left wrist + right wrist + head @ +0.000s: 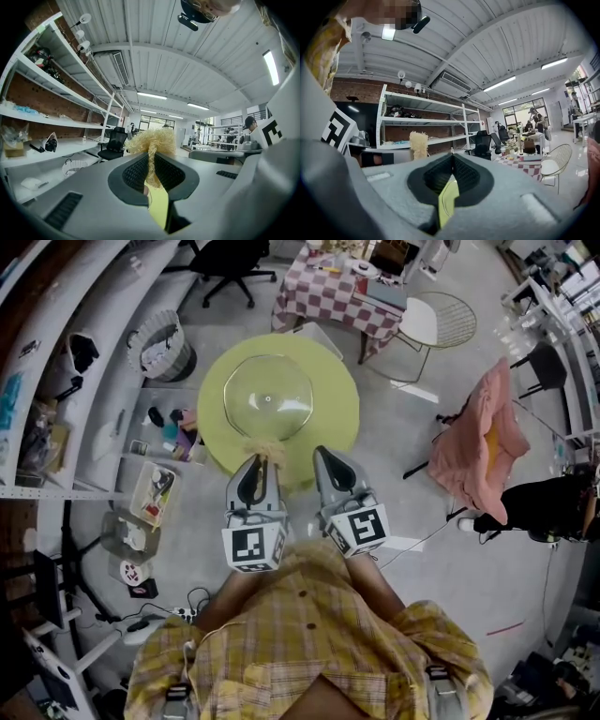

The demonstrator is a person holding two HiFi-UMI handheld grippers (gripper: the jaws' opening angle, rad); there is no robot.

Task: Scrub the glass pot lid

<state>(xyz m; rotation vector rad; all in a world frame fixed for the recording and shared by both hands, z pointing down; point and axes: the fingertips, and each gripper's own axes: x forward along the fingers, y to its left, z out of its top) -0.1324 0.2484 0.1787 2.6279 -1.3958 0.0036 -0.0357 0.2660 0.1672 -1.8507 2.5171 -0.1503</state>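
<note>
Head view: left fingers [247, 486] grasp a scrubber [267, 449] by the glass lid [267, 395]; right fingers [336, 472] clenched empty; wastebasket [161, 345] beyond table [336, 413].

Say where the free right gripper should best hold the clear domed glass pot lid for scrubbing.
Probably its small centre knob, from straight above: the clear domed glass pot lid lies dome-up on the round yellow-green table, rim flat, so only the knob offers a pinch.
</note>
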